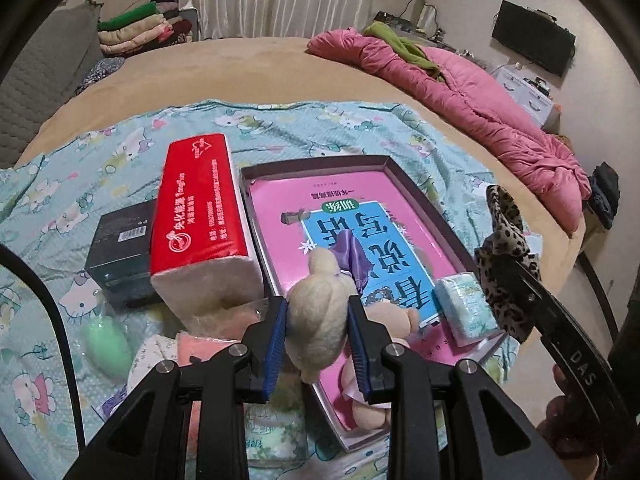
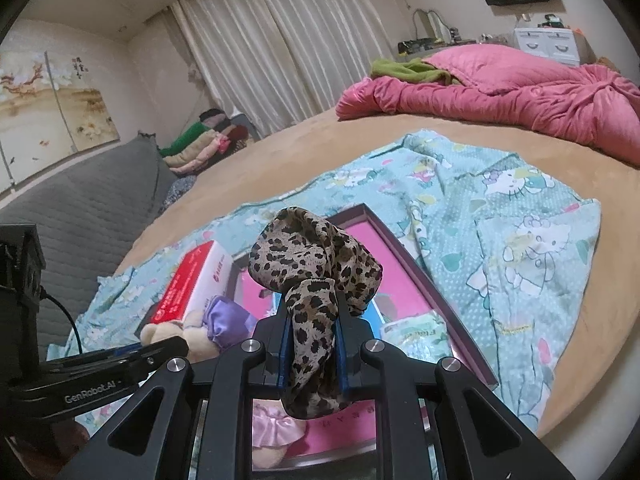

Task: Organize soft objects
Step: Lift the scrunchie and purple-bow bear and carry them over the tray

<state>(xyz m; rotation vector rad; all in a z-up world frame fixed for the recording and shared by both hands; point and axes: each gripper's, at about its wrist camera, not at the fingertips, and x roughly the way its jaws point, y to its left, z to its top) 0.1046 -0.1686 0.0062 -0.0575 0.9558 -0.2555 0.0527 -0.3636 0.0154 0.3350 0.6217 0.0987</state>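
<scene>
My left gripper (image 1: 317, 312) is shut on the cream woolly head of a plush doll (image 1: 316, 300) with a purple bow; the doll hangs over the near end of a dark-rimmed box (image 1: 316, 162) lined with a pink and blue book. My right gripper (image 2: 311, 320) is shut on a leopard-print cloth (image 2: 316, 256), held above the same box (image 2: 404, 248). That cloth (image 1: 506, 248) shows at the right of the left wrist view, and the doll (image 2: 200, 330) at the lower left of the right wrist view. A small tissue pack (image 1: 466, 306) lies in the box's right corner.
A red tissue pack (image 1: 202, 216) and a black box (image 1: 120, 256) lie left of the box on a cartoon-print sheet (image 1: 320, 124). A green oval thing (image 1: 108, 340) and bagged soft items sit near the front. A pink quilt (image 1: 480, 100) lies far right; folded clothes (image 1: 140, 28) are stacked behind.
</scene>
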